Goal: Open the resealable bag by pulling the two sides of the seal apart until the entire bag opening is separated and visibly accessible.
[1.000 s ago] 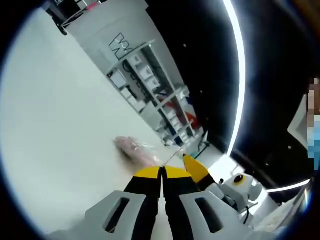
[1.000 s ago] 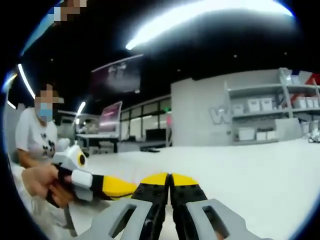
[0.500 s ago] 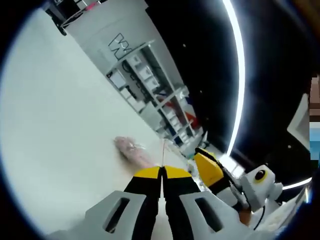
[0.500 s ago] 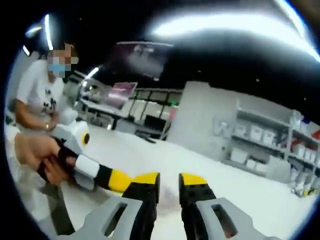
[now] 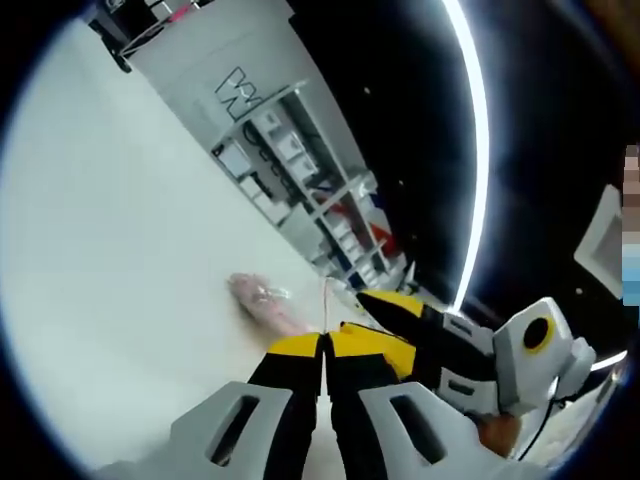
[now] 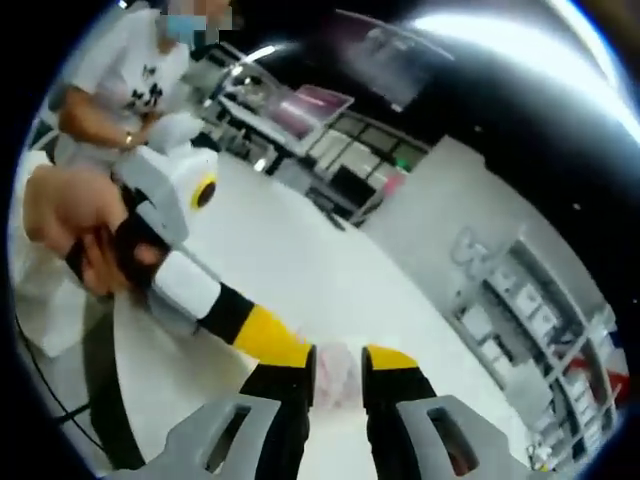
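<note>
The resealable bag (image 5: 262, 298), clear with pink contents, lies on the white table (image 5: 100, 250). A thin strip of its film rises to my left gripper (image 5: 322, 345), which is shut on the bag's top edge. My right gripper (image 5: 362, 315) comes in from the right, its yellow tips close beside the left jaws. In the right gripper view my right gripper (image 6: 340, 358) is open by a narrow gap, with the bag (image 6: 338, 374) showing pale pink between the jaws. There, the left gripper (image 6: 285, 348) reaches in from the left, held by a hand (image 6: 70, 235).
Grey shelving with white boxes (image 5: 300, 170) stands past the table's far edge, and shows as shelves (image 6: 510, 320) in the right gripper view. A person in a white shirt (image 6: 130, 80) stands at the upper left. Desks with screens (image 6: 320, 110) lie behind.
My right gripper went from shut to open and swung down towards the bag. It has closed in beside the left jaws. The left gripper stayed shut and still.
</note>
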`<act>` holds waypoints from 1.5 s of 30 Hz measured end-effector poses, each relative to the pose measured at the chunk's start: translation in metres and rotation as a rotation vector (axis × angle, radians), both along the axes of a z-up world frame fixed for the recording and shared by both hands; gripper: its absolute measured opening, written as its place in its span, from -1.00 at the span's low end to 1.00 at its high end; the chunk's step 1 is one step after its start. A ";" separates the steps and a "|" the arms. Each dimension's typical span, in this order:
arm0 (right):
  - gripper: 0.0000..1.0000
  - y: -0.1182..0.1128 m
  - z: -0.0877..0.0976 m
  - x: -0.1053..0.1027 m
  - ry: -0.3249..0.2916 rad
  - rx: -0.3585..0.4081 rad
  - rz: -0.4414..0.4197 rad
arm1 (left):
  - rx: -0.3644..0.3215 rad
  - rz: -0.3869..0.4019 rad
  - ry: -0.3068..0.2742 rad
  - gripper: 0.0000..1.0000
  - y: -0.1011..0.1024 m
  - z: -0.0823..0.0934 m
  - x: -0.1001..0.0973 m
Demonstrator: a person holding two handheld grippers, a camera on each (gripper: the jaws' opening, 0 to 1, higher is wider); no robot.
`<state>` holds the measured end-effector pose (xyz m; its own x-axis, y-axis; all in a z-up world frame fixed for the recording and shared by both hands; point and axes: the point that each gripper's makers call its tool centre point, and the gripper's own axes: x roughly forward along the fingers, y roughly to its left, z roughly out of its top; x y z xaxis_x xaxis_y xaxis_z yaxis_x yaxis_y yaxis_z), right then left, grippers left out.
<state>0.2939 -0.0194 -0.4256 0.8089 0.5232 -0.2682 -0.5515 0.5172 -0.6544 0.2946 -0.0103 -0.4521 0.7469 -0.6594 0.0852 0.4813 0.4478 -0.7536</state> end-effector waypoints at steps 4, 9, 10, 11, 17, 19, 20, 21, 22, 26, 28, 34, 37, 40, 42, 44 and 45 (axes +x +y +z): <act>-0.71 0.001 -0.002 0.009 -0.004 -0.055 -0.009 | 0.001 -0.001 -0.001 -0.97 0.000 0.000 0.000; -0.97 0.005 -0.005 0.014 0.018 -0.083 0.013 | 0.001 -0.002 -0.003 -0.97 0.000 0.000 0.000; -1.00 0.005 -0.006 0.014 0.021 -0.084 0.014 | 0.001 -0.002 -0.003 -0.97 0.000 0.000 0.000; -1.00 0.004 -0.007 0.015 0.025 -0.082 0.016 | 0.001 -0.002 -0.003 -0.97 0.000 0.000 0.000; -1.00 -0.001 -0.005 0.018 0.031 -0.065 -0.004 | 0.002 -0.002 -0.005 -0.97 0.000 0.000 0.000; -1.00 -0.002 -0.002 0.020 0.021 -0.054 -0.012 | 0.002 -0.002 -0.005 -0.97 0.000 0.000 0.000; -1.00 -0.003 0.002 0.021 0.011 -0.044 -0.019 | 0.001 -0.001 -0.004 -0.97 0.000 0.000 0.000; -1.00 -0.004 0.005 0.022 0.000 -0.032 -0.022 | 0.001 0.002 -0.004 -0.97 0.000 0.000 -0.001; -1.00 -0.004 0.009 0.023 -0.009 -0.018 -0.024 | 0.002 0.005 -0.005 -0.97 0.001 0.000 -0.001; -1.00 -0.005 0.015 0.025 -0.024 0.015 -0.023 | 0.009 0.017 -0.015 -0.97 0.001 0.001 0.000; -1.00 -0.005 0.015 0.026 -0.028 0.021 -0.026 | 0.014 0.037 -0.041 -0.96 0.003 0.004 0.000; -1.00 -0.018 0.024 0.036 -0.061 0.080 -0.069 | 0.071 0.051 -0.136 -0.81 0.002 0.011 -0.004; -1.00 -0.025 0.035 0.040 -0.087 0.114 -0.080 | 0.146 0.040 -0.159 -0.73 -0.001 0.007 -0.008; -1.00 -0.031 0.044 0.044 -0.101 0.148 -0.082 | 0.210 0.030 -0.213 -0.66 -0.005 0.009 -0.014; -1.00 -0.034 0.050 0.046 -0.111 0.165 -0.083 | 0.234 0.032 -0.258 -0.61 -0.006 0.015 -0.016; -1.00 -0.037 0.055 0.049 -0.116 0.181 -0.084 | 0.263 0.038 -0.294 -0.55 -0.006 0.021 -0.019; -1.00 -0.037 0.059 0.049 -0.118 0.197 -0.080 | 0.282 0.045 -0.311 -0.53 -0.005 0.024 -0.020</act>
